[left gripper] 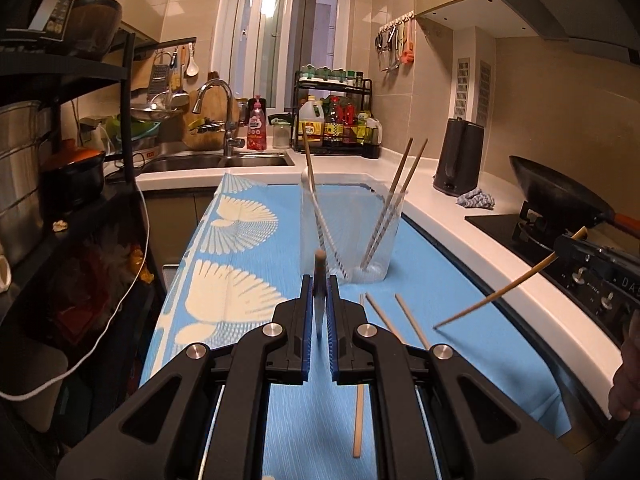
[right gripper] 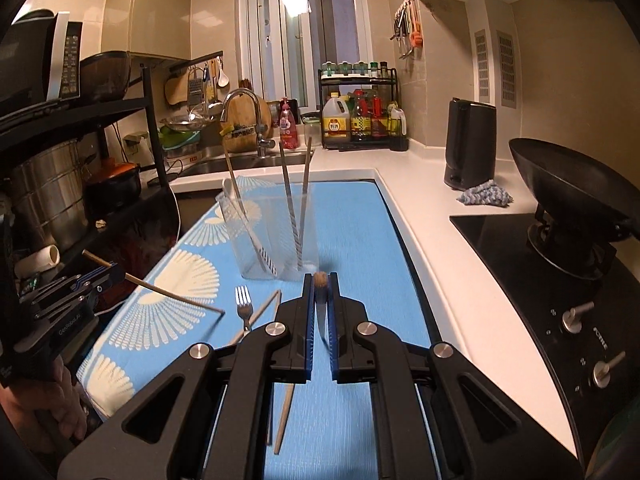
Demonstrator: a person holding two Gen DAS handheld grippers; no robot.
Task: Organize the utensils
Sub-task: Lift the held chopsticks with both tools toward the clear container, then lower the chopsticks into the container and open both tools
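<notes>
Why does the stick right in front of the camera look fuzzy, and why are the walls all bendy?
Left wrist view: the held chopstick is too near to be sharp. Right wrist view: its held chopstick blurs likewise. Both fisheye views curve the counter edge and walls; warm, dim light tints everything yellowish.

left gripper (left gripper: 320, 292) clamping chopstick (left gripper: 319, 280), clear cup (left gripper: 352, 236)

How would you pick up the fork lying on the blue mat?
Probably by its thin handle, coming down from above. The fork lies flat on the blue mat with its tines pointing toward the clear cup. A chopstick lies right beside it, so pinch the handle across its narrow width.
</notes>
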